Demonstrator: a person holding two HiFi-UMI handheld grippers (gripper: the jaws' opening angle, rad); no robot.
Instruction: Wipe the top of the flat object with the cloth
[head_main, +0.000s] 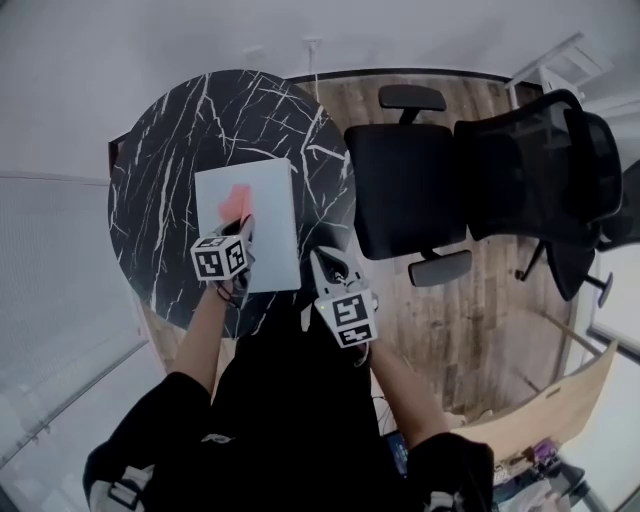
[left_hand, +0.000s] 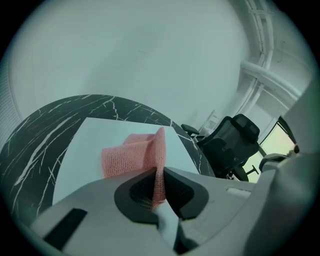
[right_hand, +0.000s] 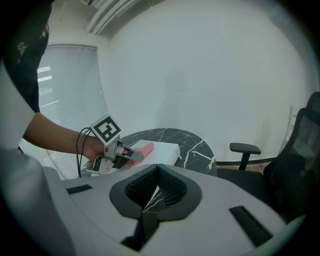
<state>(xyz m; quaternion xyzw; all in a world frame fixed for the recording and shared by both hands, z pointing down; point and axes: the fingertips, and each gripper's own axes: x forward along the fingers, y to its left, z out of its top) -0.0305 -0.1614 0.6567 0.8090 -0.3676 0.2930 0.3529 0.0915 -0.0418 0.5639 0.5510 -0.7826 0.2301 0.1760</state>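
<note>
A white flat box (head_main: 262, 225) lies on the round black marble table (head_main: 170, 170). A pink cloth (head_main: 237, 202) rests on the box's top, near its middle. My left gripper (head_main: 244, 228) is shut on the cloth's near edge, and a fold of the cloth (left_hand: 131, 157) stands up between the jaws over the white box (left_hand: 95, 142). My right gripper (head_main: 327, 260) hovers off the table's near right edge, shut with nothing in it. In the right gripper view, the right gripper (right_hand: 158, 166) looks toward the left gripper (right_hand: 131, 156), the cloth (right_hand: 145, 148) and the box (right_hand: 165, 152).
A black office chair (head_main: 470, 180) stands close to the table's right side on the wood floor. Its armrest (right_hand: 245, 148) and back show in the right gripper view. A white wall lies beyond the table, and window blinds (right_hand: 70, 90) are at the left.
</note>
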